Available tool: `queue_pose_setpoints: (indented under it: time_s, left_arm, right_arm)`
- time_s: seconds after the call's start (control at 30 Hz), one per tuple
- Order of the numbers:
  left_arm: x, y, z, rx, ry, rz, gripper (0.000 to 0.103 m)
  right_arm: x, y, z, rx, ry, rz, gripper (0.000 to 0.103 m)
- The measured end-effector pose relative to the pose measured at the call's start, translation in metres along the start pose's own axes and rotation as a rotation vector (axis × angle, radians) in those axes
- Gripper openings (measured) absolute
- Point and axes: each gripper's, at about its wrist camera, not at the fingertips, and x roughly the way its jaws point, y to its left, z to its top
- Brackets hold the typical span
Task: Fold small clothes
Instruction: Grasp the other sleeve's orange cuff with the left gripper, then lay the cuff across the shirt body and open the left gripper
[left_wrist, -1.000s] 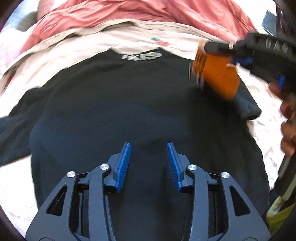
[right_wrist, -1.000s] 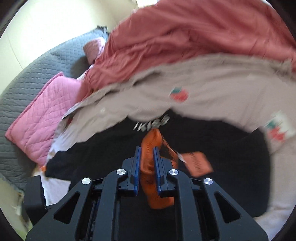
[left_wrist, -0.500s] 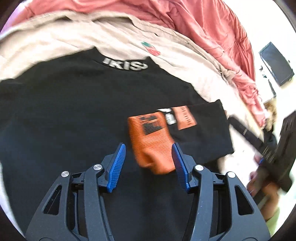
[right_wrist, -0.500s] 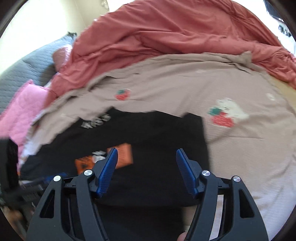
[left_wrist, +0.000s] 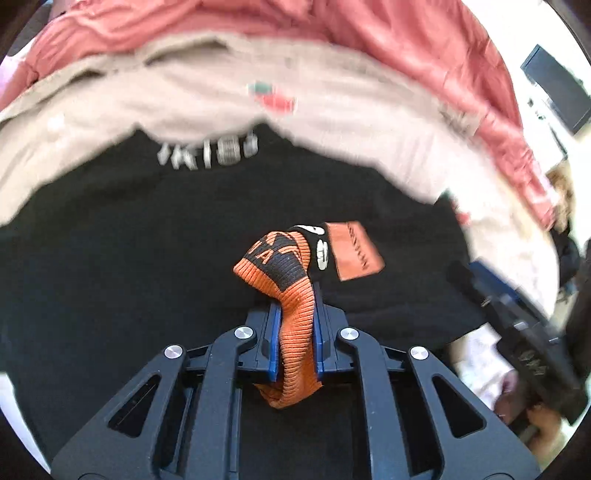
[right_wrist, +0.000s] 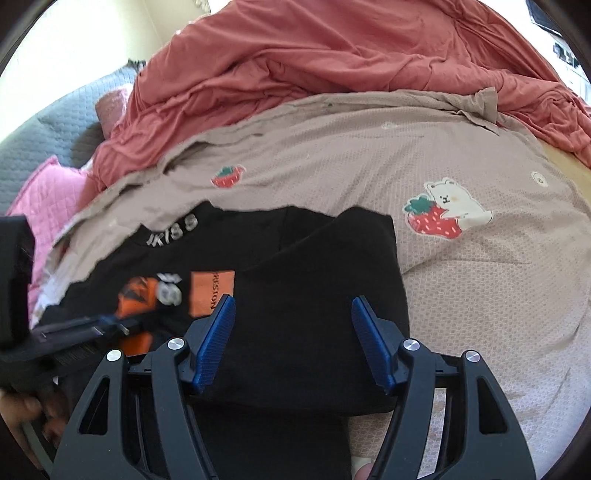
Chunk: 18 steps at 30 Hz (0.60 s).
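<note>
A: Now, left gripper (left_wrist: 295, 334) first. State?

B: Jaws have just closed; blue pads pinch the orange ribbed cuff (left_wrist: 295, 332) of the black garment's sleeve. Half a second ago the pads stood apart on either side of that cuff, not touching it. The cuff now bunches up between them, its end poking out below the pads.

A: And a second ago?

B: The cuff was clamped in the right gripper (right_wrist: 291, 343) and the left jaws were empty over the black garment (left_wrist: 129, 258). So the cuff has changed hands.

A: Right gripper at present?

B: Jaws wide, nothing between the pads; they opened within the last second and have held that spread since. It hovers over the folded-in right side of the black garment, whether touching I cannot tell.

A: Garment position?

B: Laid flat, collar lettering (right_wrist: 171, 230) away from the cameras, on a beige strawberry-print cloth (right_wrist: 480, 295). An orange patch (left_wrist: 354, 254) on the sleeve sits just beyond the held cuff.

A: Surroundings?

B: A rumpled red blanket (right_wrist: 351, 66) lies behind the beige cloth; a pink quilted pillow (right_wrist: 48, 192) and grey quilted cushion (right_wrist: 66, 122) at far left of the right wrist view.
</note>
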Motion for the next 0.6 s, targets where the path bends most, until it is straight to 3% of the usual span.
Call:
queue_pose_setpoints:
  time_s: [0.13,0.27,0.37,0.6]
  left_arm:
    - [-0.047,0.023,0.020,0.007,-0.117,0.025,0.007]
    - [-0.076,0.054,0.028,-0.005,-0.180,0.112,0.007]
    - [-0.082,0.081,0.026,-0.042,-0.169,0.148,0.007]
    - [-0.049,0.131,0.007,-0.118,-0.038,0.201,0.010]
  right_arm:
    - [-0.004,0.001,0.003,0.027,-0.017,0.033,0.064]
    - [0.001,0.011,0.002,0.016,-0.004,0.058,0.064]
    - [0.009,0.022,-0.001,-0.011,0.015,0.067,0.064]
    - [0.028,0.064,-0.003,-0.125,0.036,0.102,0.064]
